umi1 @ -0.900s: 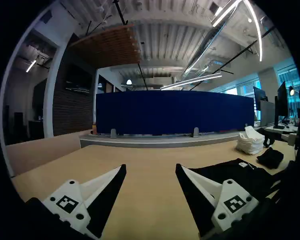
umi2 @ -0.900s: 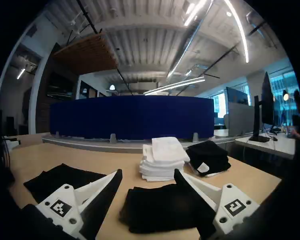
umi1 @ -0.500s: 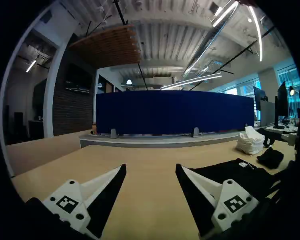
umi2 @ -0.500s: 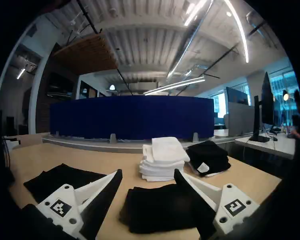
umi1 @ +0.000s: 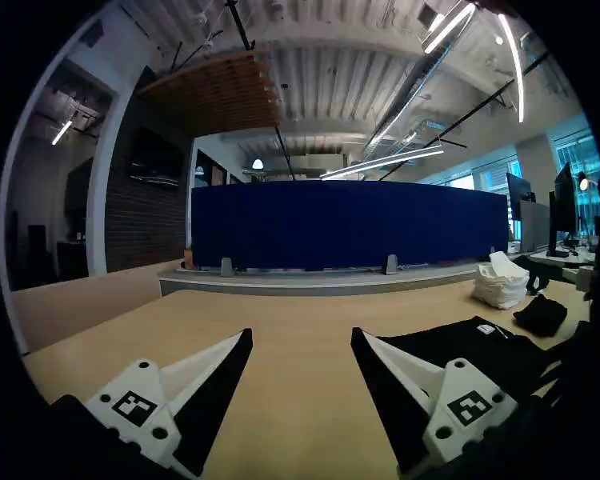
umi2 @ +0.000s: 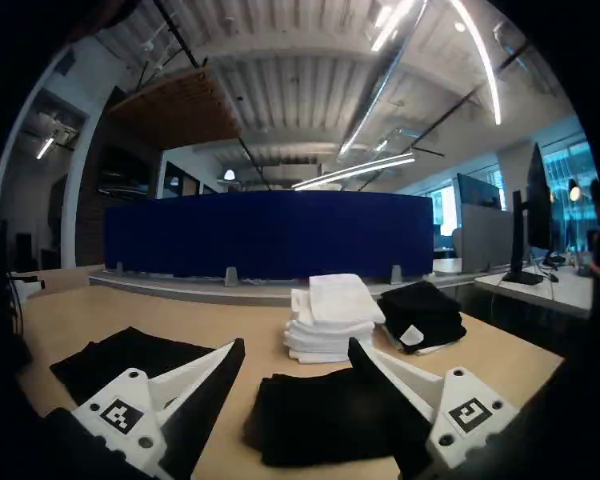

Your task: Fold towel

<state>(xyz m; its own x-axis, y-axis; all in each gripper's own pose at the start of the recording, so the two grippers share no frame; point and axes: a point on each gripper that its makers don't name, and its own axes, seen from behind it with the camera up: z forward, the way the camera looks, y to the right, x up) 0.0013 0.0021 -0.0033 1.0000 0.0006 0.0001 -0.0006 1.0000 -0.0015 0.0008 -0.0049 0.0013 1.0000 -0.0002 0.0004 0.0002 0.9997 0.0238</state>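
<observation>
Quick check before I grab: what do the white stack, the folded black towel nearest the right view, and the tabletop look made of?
White stack: soft cloth, likely terry, matte; its folded edges look rounded and slightly puffy.
Black towel: matte fabric too, lying in limp, soft folds; it is too dark to tell the weave.
Tabletop: pale wood-look surface, probably laminate, smooth with a faint sheen.

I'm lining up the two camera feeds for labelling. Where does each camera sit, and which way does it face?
Left gripper view: rides on the left gripper, low over the wooden table, facing the blue partition; its own open fingers show, with a flat black towel by the right one.
Right gripper view: rides on the right gripper, also low, facing the same partition; its own open fingers show, with a folded black towel just ahead and a white towel stack beyond.
Shared: table, partition, white towel stack, probably the flat black towel.
</observation>
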